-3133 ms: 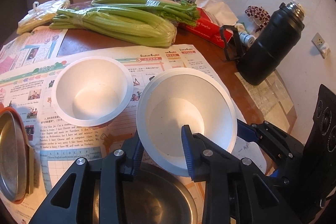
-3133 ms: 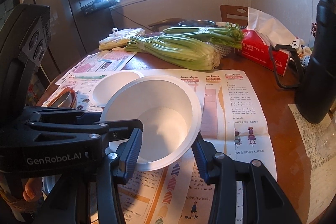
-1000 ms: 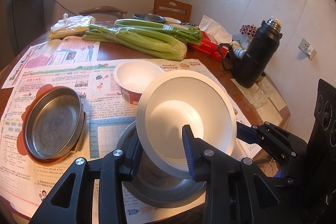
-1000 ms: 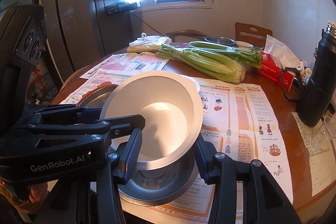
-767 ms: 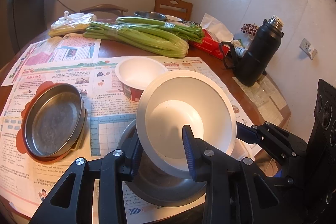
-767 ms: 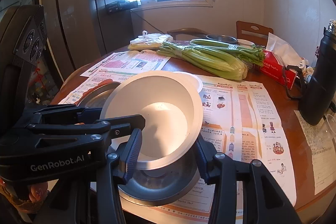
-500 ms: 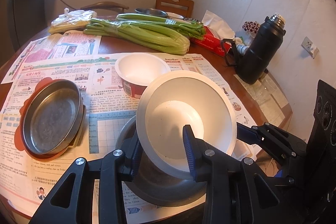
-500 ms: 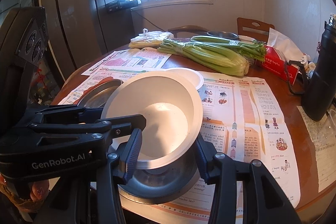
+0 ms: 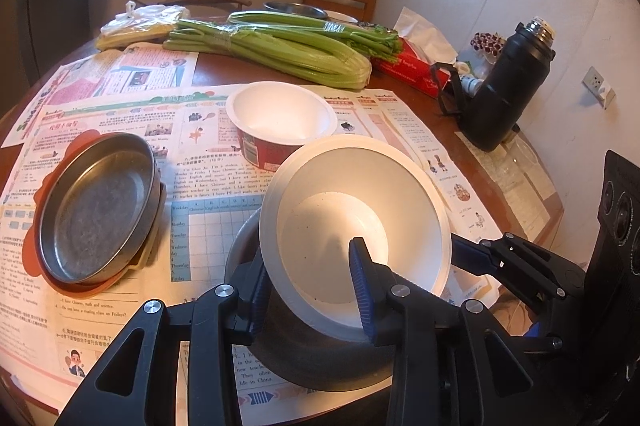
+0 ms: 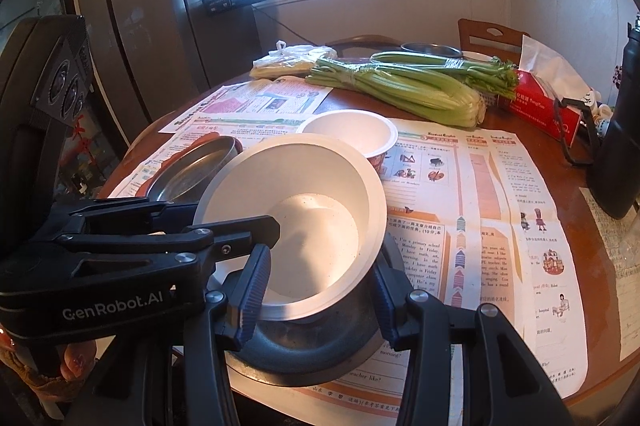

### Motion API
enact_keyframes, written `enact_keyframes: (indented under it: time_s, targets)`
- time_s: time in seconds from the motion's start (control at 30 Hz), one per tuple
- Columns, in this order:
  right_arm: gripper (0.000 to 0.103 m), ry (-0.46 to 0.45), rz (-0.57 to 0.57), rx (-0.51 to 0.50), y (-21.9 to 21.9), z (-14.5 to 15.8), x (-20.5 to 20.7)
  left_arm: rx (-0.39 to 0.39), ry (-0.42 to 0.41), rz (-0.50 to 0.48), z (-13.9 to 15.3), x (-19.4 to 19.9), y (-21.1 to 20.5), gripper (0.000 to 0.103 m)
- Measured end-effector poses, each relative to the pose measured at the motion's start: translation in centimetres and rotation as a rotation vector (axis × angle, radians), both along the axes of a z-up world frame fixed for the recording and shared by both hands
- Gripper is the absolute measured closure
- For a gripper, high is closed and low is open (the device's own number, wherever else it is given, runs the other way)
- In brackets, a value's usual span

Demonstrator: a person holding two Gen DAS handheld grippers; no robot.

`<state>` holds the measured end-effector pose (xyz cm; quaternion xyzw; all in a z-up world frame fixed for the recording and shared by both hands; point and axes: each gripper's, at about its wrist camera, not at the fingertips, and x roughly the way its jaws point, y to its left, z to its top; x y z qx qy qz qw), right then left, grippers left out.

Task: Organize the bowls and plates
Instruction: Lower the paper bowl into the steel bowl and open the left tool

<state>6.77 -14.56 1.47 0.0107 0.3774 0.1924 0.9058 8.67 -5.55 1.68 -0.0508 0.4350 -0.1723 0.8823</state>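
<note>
Far left on the newspaper-covered round wooden table (image 9: 208,70): a shallow steel pan sitting on an orange silicone-edged lid (image 9: 96,214), parked clear of the work.

Centre back, a small white paper cup-bowl with a red printed wall (image 9: 282,124) stands upright, apart from the stack, likely waiting its turn.

Near edge, centre: we hold the large white plastic bowl (image 9: 356,226) tilted, its base over the grey metal bowl (image 9: 304,354) that rests on the newspaper. We judge this as nesting the white bowl into the metal one.

Our left gripper (image 9: 312,286) pinches the white bowl's near rim, one finger inside, one outside; the fingers have just been easing open slightly, though the rim is between them and looks gripped. Our right gripper (image 10: 320,286) straddles the bowl's near wall, fingers closed on it from both sides, steadying the tilt.

Right and back: celery bunches (image 9: 280,46), a red tissue box (image 9: 408,72) and a black thermos flask (image 9: 508,86) stay out of the way.
</note>
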Motion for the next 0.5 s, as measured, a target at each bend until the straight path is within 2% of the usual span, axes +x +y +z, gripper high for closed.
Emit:
enact_keyframes:
  time_s: [0.5]
  targets:
    - [0.055, 0.053, 0.007, 0.011, -0.4, -1.6, 0.0, 0.029, 0.033, -0.007, -1.4, 0.1, -0.5, 0.065]
